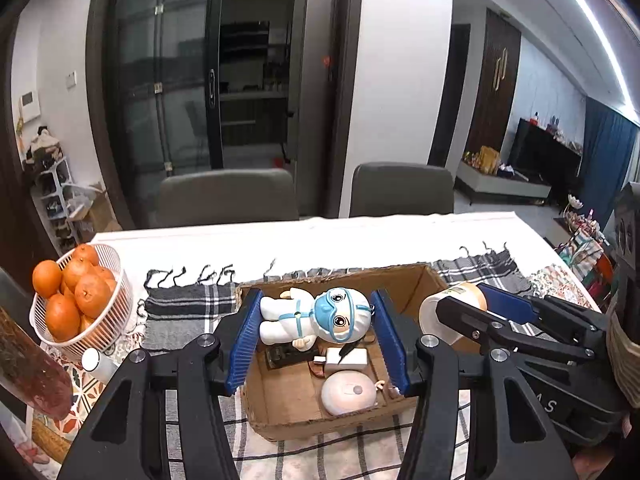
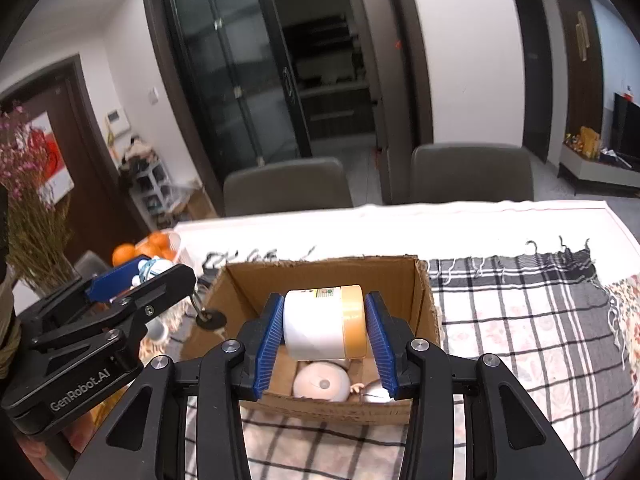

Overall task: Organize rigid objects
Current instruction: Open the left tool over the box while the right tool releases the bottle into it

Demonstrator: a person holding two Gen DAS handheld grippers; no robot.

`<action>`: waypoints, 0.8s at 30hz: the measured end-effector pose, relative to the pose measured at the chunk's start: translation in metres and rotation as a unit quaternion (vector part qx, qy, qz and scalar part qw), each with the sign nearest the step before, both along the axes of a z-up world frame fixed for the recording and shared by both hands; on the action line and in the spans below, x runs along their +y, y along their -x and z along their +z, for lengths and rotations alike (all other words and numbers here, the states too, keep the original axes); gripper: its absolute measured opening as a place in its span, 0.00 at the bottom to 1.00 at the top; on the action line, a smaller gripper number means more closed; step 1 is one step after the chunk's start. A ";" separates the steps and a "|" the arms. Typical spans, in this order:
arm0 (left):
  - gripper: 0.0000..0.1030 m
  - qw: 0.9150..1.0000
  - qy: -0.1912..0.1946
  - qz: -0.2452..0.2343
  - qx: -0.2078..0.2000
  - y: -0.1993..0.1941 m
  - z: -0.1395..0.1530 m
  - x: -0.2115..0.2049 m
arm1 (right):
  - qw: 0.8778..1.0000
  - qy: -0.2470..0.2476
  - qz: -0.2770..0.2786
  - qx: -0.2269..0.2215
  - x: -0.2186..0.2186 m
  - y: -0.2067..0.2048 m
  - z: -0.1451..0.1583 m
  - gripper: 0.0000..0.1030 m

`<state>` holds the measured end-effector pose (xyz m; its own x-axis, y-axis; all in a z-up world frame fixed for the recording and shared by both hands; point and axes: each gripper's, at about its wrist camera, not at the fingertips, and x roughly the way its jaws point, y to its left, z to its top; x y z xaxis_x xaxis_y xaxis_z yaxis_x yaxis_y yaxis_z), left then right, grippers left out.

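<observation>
Left wrist view. Left gripper (image 1: 316, 336) at lower centre, blue ribbed fingers (image 1: 243, 342) clenched on a white toy figure (image 1: 316, 316) with blue goggles and mask, one pad at its feet, the other at its head. Figure lying sideways, held over the open cardboard box (image 1: 416, 284) at frame centre. Inside the box, below the figure: a dark flat item (image 1: 286, 354), a small white rectangular device (image 1: 346, 358) and a round white gadget (image 1: 348, 394) toward the near wall. Right gripper (image 1: 460, 312) entering from the right edge, grasping a white jar (image 1: 434, 312) with a tan lid at the box's right wall. Box standing on a black-and-white checked cloth (image 1: 188, 308) spread over the bench (image 1: 320, 236). White wire basket (image 1: 116, 264) of oranges (image 1: 92, 294) at left of frame, a small white cup (image 1: 98, 362) just below it. Two grey chairs (image 1: 228, 196) behind the bench's far edge.

Right wrist view. Right gripper (image 2: 325, 334) at lower centre, fingers (image 2: 268, 344) closed on the jar (image 2: 316, 324), tipped on its side, tan lid toward the right pad, label strip on top. Jar suspended above the box (image 2: 424, 292) interior; round white gadget (image 2: 322, 384) visible underneath. Left gripper (image 2: 144, 276) at left of frame, toy figure (image 2: 154, 268) partly seen between its fingers. Oranges (image 2: 154, 242) at upper left behind it. Dried pink flowers (image 2: 24, 184) at far left edge.
</observation>
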<state>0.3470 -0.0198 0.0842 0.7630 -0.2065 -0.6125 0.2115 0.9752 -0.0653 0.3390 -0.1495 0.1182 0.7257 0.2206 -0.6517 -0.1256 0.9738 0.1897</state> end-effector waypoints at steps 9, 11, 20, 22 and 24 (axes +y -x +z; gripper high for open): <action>0.52 0.999 -0.011 0.007 0.050 -0.027 -0.025 -0.001 | 0.997 0.038 0.025 0.069 0.001 -0.035 -0.024 0.41; 0.52 0.998 -0.017 0.007 0.062 -0.032 -0.033 -0.002 | 0.995 0.048 0.027 0.083 0.002 -0.039 -0.030 0.41; 0.52 0.993 -0.036 0.007 0.109 -0.042 -0.061 -0.004 | 0.988 0.064 0.038 0.134 0.000 -0.048 -0.059 0.41; 0.52 0.991 -0.044 0.009 0.122 -0.044 -0.067 -0.004 | 0.987 0.067 0.038 0.143 0.000 -0.049 -0.064 0.41; 0.52 0.990 -0.048 0.011 0.130 -0.045 -0.072 -0.004 | 0.985 0.074 0.038 0.149 0.001 -0.049 -0.068 0.41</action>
<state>0.3924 -0.0237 0.0127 0.5812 -0.1241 -0.8042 0.1791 0.9836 -0.0223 0.3881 -0.1485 0.0505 0.4820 0.1535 -0.8626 -0.1600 0.9834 0.0856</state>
